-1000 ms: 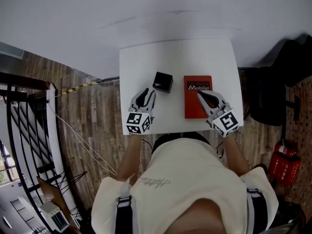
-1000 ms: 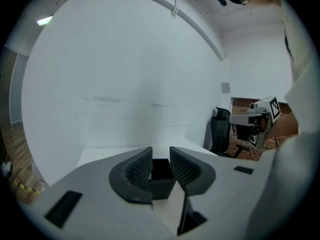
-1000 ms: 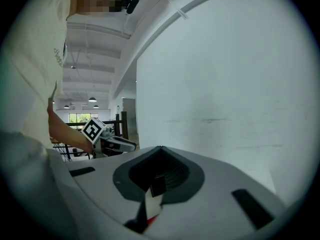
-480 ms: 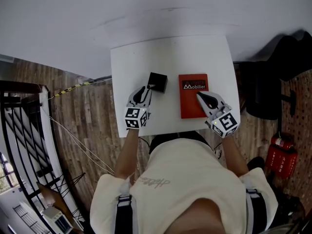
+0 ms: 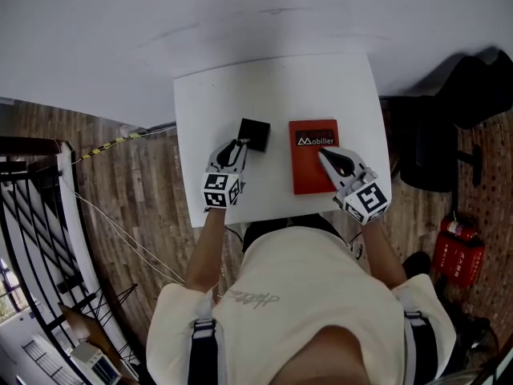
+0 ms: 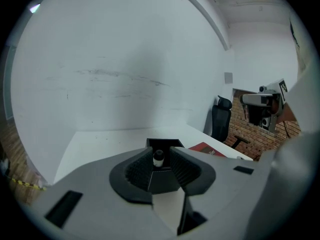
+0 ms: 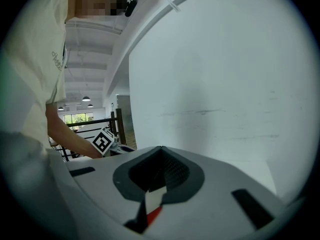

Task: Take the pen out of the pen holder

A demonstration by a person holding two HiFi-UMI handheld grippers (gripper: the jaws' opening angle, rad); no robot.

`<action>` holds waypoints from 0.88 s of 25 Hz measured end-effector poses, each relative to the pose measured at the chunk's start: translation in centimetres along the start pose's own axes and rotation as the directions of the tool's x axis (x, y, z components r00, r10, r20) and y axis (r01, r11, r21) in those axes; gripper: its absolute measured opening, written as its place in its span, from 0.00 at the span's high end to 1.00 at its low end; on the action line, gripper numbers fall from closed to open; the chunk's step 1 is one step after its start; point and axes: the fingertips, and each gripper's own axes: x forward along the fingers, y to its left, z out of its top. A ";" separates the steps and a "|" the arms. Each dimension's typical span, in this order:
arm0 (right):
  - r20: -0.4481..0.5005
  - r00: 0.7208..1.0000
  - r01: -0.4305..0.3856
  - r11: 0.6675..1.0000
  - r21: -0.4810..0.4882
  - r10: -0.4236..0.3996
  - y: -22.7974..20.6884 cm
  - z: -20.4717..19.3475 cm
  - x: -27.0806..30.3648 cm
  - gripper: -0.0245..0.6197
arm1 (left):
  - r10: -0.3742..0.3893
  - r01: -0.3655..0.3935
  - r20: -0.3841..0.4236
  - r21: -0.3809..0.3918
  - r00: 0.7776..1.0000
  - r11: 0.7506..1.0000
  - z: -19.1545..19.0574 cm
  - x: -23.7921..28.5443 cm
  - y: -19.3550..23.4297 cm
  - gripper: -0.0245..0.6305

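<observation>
The black square pen holder (image 5: 254, 133) stands on the white table (image 5: 216, 103), left of a red book (image 5: 313, 171). In the left gripper view a pen (image 6: 158, 157) with a white-ringed dark top stands up in the pen holder (image 6: 165, 143). My left gripper (image 5: 239, 145) is just short of the holder's near side. Its jaws are a little apart, and the pen shows in the gap of the left gripper (image 6: 160, 153); they do not touch it. My right gripper (image 5: 324, 155) hovers over the red book. The right gripper (image 7: 160, 149) has its tips together, holding nothing.
The table is small, its near edge (image 5: 272, 211) right by the person's body. A black office chair (image 5: 441, 147) stands to the right, a red fire extinguisher (image 5: 449, 251) beside it. A white wall runs behind the table. A black railing (image 5: 32, 215) is at the left.
My left gripper has moved forward to the pen holder, from a hand's width short of it to its near side. The right gripper has stayed over the red book.
</observation>
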 end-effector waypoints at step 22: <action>-0.026 0.999 0.033 0.999 0.022 -0.033 -1.1 -1.0 0.2 0.95 | 0.008 -0.006 -0.040 0.057 0.999 0.998 -1.1 1.7 0.5 0.84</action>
